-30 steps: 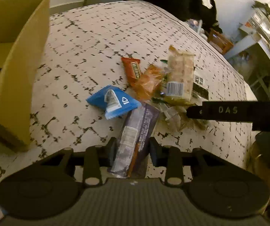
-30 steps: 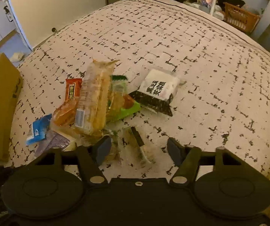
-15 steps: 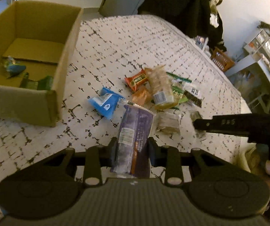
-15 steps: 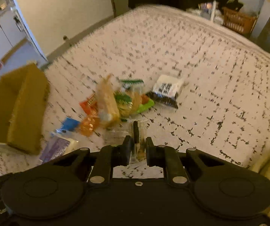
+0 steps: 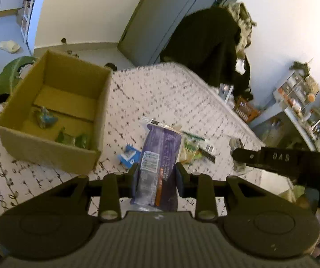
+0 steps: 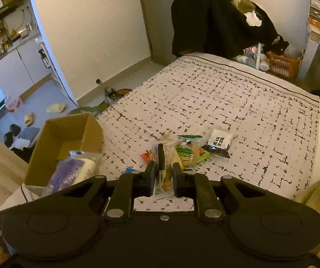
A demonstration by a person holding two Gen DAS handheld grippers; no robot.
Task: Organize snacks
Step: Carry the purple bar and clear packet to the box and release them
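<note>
Bedroom: bed (image 6: 238,93) with a white cover in a black dash pattern carries everything.

Left hand-held gripper (image 5: 157,176) is clamped on a purple snack pack (image 5: 160,154), pads pressing both long sides, pack sticking forward and up between the fingers, clear of the bed. In the right wrist view the same pack (image 6: 70,174) shows at lower left, in front of the box.

Right hand-held gripper (image 6: 164,178) is pinched tight on a thin clear packet with a dark strip (image 6: 162,167), lifted off the cover. Seen from the left wrist view, that gripper (image 5: 234,154) comes in from the right edge with the packet hanging at its tip.

Snack pile (image 6: 182,151) lies mid-bed beyond both grippers: a green pack (image 6: 191,154), a red wrapper (image 6: 147,156), a black-and-white pouch (image 6: 220,143) just right of the pile, and a blue packet (image 5: 128,156) on the box side.

Cardboard box (image 5: 48,149) sits open on the left part of the bed, well apart from the pile. Inside: a blue-green wrapper (image 5: 44,118) and green wrappers (image 5: 70,138) on the bottom, near the front wall.

Beyond the bed: dark clothes (image 6: 211,17) hanging by a grey door (image 5: 171,15), an orange basket (image 6: 282,63) on the floor at the far corner, shelves (image 5: 300,89) at right, slippers (image 6: 56,107) on the floor at left.
</note>
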